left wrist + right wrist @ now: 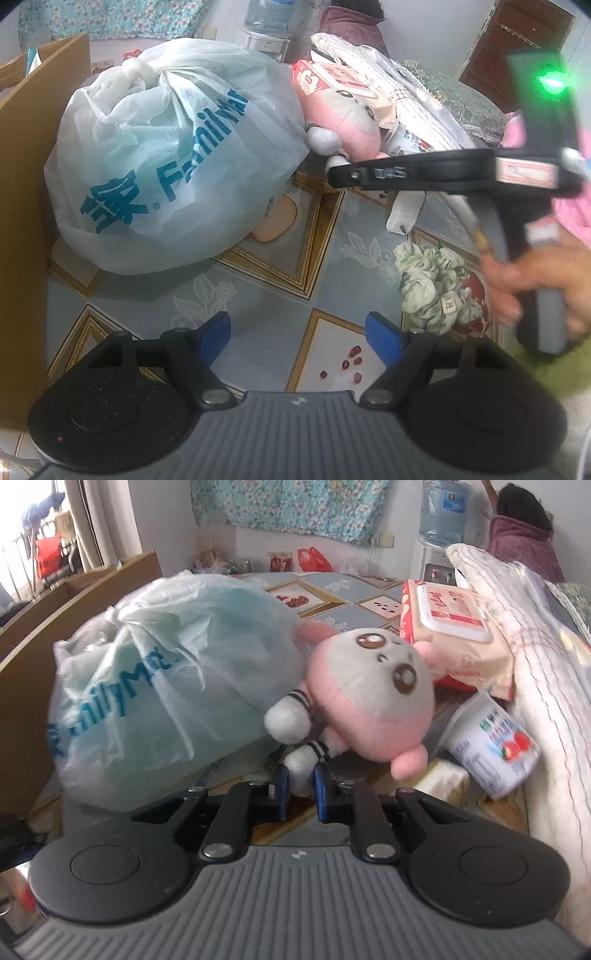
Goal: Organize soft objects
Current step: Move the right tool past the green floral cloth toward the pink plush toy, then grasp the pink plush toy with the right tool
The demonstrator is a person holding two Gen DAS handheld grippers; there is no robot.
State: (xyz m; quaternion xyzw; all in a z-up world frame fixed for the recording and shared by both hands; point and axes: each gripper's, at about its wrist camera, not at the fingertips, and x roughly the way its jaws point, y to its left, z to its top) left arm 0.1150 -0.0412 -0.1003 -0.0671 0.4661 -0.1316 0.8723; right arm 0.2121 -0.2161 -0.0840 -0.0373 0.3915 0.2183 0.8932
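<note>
A pink and grey plush toy [369, 701] lies on its side on the patterned tabletop [354, 613], leaning against a tied white plastic bag [159, 686]. My right gripper [302, 779] is shut on the toy's white foot, with the blue pads pressing on both sides. In the left wrist view the right gripper [334, 173] reaches in from the right to the plush toy [351, 125] beside the plastic bag [166, 158]. My left gripper [297, 332] stands open over the table with nothing between its fingers. A crumpled green and white cloth [432, 288] lies to its right.
A cardboard box wall [22, 221] stands at the left. A wet wipes pack [454, 635], a yoghurt cup [491, 746] and a white quilted cloth [535, 664] crowd the right. Red seeds [351, 363] are scattered near the left gripper. A person [524, 528] stands at the back.
</note>
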